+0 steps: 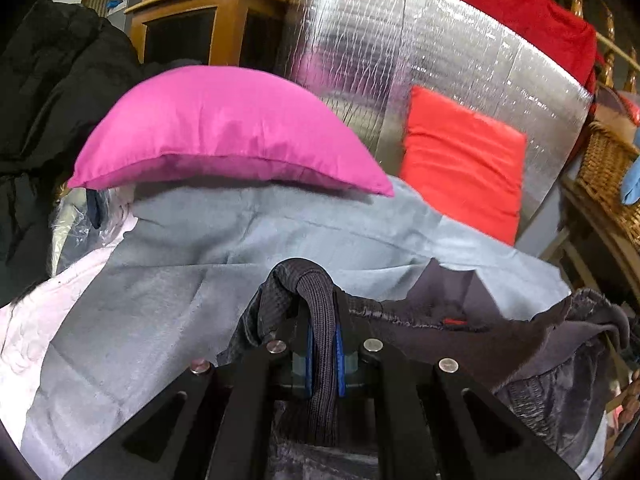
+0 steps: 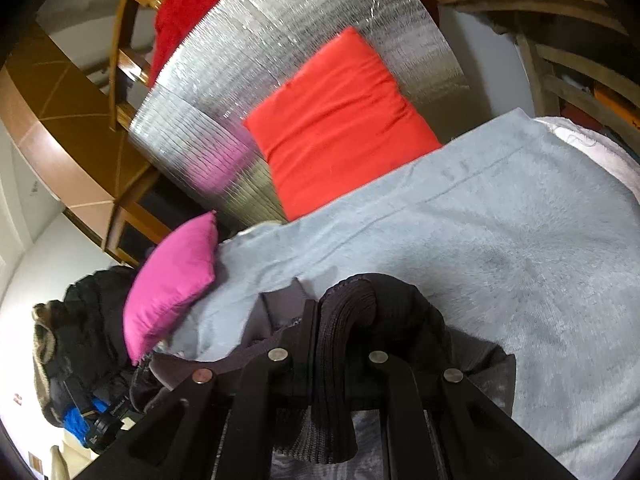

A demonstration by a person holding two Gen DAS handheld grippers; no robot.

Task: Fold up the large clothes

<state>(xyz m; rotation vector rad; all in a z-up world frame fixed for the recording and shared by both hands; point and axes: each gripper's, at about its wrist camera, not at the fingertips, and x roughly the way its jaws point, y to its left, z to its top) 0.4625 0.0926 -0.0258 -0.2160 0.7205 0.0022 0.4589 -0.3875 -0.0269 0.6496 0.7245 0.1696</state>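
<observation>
Two grippers are in view, each closed tight on the ribbed hem of one dark garment [image 1: 532,344]. In the left wrist view, the left gripper [image 1: 323,320] sits at bottom centre with its jaws pressed together on a fold of black ribbed band; blue pads show on either side of the pinched cloth. From there the garment trails toward the lower right of the frame, its grey-black quilted fabric hanging in loose folds, with a small red tag on it.

In the right wrist view, the right gripper [image 2: 344,320] is at bottom centre, jaws likewise clamped on a thick roll of the same ribbed band, and dark fabric bunches around both fingers.

Beneath the garment lies a light grey blanket [image 1: 168,280], filling the middle of both frames. A pink cushion [image 1: 224,136] rests on the blanket's far edge, centre left in the left wrist view. A red cushion [image 1: 464,164] leans against a silver foil panel [image 1: 380,60] at upper centre. A black coat [image 1: 48,92] hangs at the left edge, and a wicker basket [image 1: 604,168] stands at the right edge. A wooden cabinet [image 1: 200,20] occupies the upper left.
</observation>
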